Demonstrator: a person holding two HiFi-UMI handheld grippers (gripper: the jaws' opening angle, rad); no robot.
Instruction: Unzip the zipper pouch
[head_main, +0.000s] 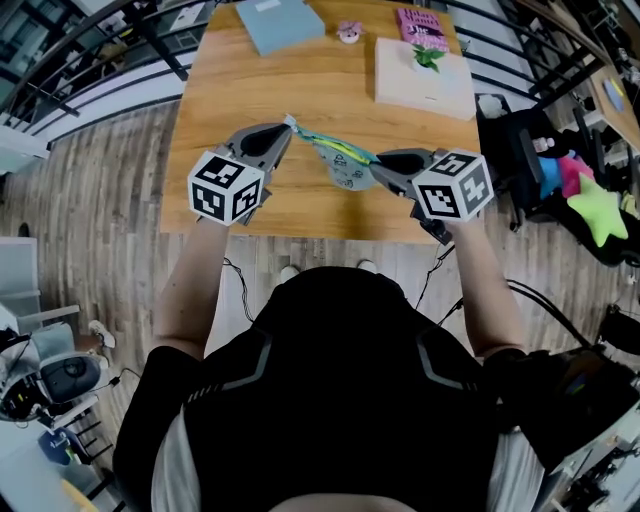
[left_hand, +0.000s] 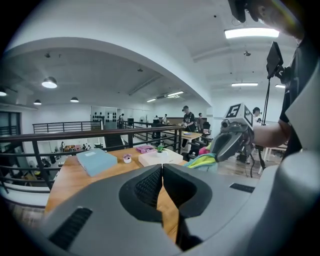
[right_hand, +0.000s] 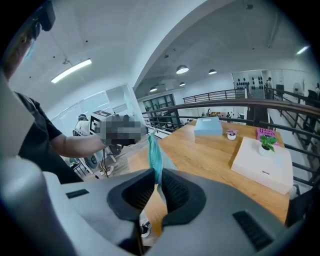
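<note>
The zipper pouch (head_main: 343, 163) hangs in the air just over the near edge of the table (head_main: 240, 90), stretched long along that edge. The left claw (head_main: 288, 127) is pinched shut on one end, I think on the zip tab. The right claw (head_main: 377, 168) squeezes the other end. The zip runs straight from claw to claw.

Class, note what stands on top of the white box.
A small green plant stands on the white box, near its far edge. The plant covers that patch of lid; the box's inside is unseen.
</note>
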